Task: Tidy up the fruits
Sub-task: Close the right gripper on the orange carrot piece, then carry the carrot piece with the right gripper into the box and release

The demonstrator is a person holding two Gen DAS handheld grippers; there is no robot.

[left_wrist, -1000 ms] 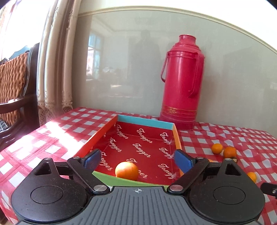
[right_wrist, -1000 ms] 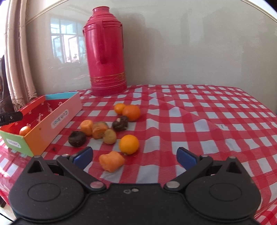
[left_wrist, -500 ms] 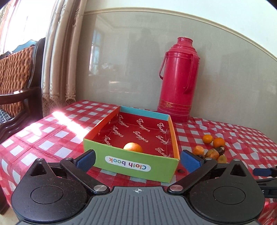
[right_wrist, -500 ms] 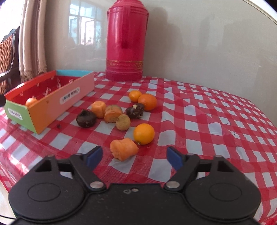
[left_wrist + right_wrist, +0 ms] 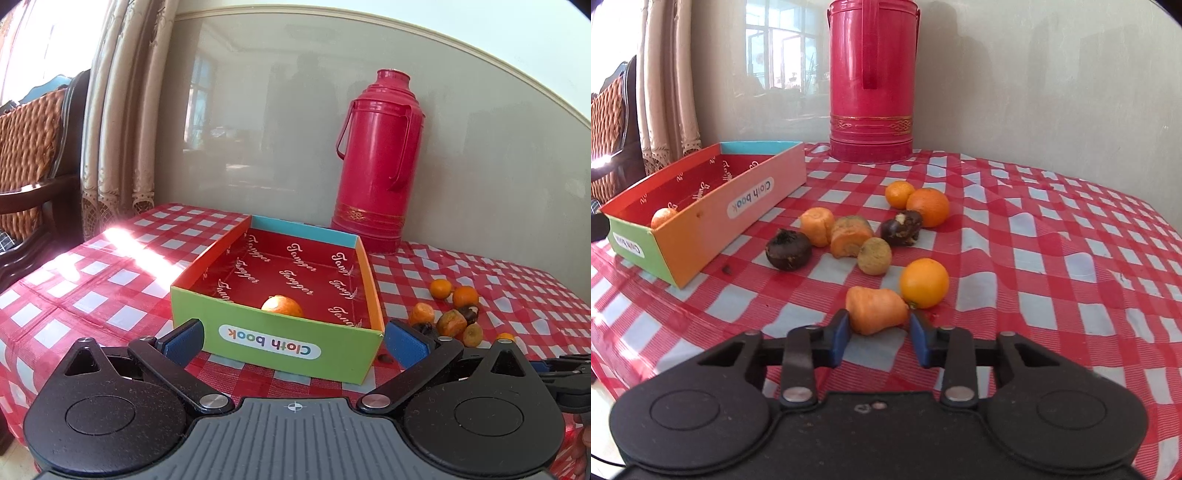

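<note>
Right fingers (image 5: 839,334) freshly closed around orange chunk (image 5: 876,309), left fingers (image 5: 183,341) wide apart; one orange (image 5: 281,307) in box (image 5: 280,346).

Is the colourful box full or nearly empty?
Nearly empty. The box holds one orange on its red floor; the other fruit lies outside on the tablecloth.

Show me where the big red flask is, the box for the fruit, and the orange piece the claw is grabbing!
red flask (image 5: 873,77), right wrist view, middle of its body.
box (image 5: 275,349), left wrist view, green front wall.
orange piece (image 5: 877,310), right wrist view, its middle, between the right claw's pads.
</note>
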